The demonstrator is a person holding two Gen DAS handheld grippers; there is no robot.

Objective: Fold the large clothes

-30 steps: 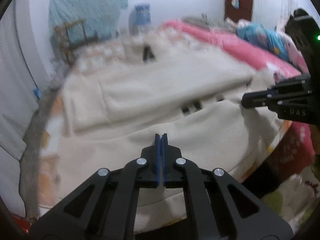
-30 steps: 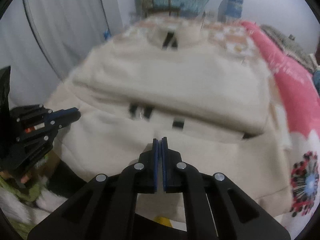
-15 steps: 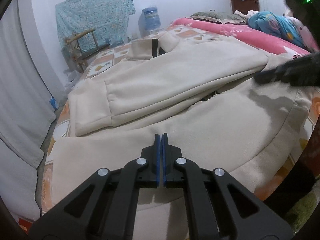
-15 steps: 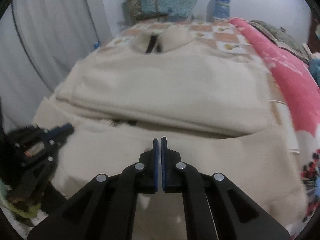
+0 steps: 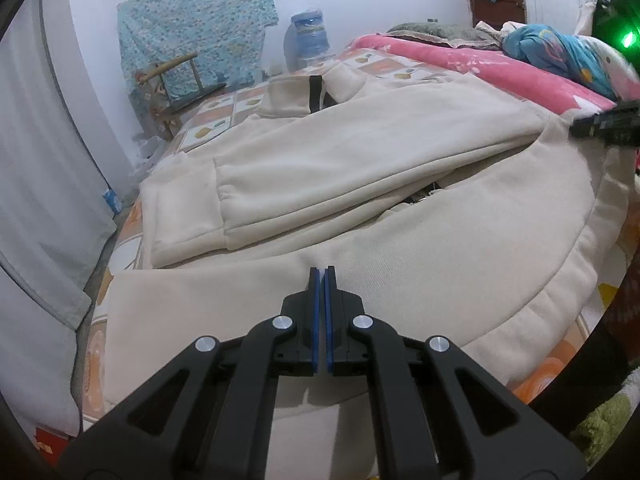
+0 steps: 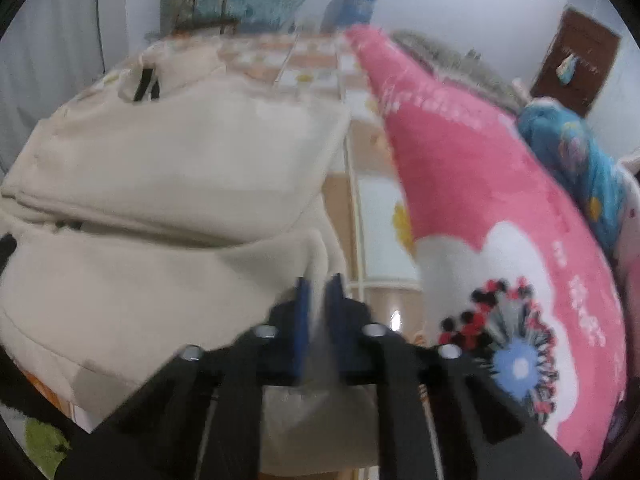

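While your left tool (image 5: 321, 276) hangs pressed shut and empty above its hem, the cream jacket (image 5: 360, 184) lies spread across the bed (image 5: 208, 120), sleeves folded over its front. Right tool (image 6: 319, 292): narrowly parted, at the garment's right edge. Right view alone shows the pink blanket (image 6: 480, 184) beside it.
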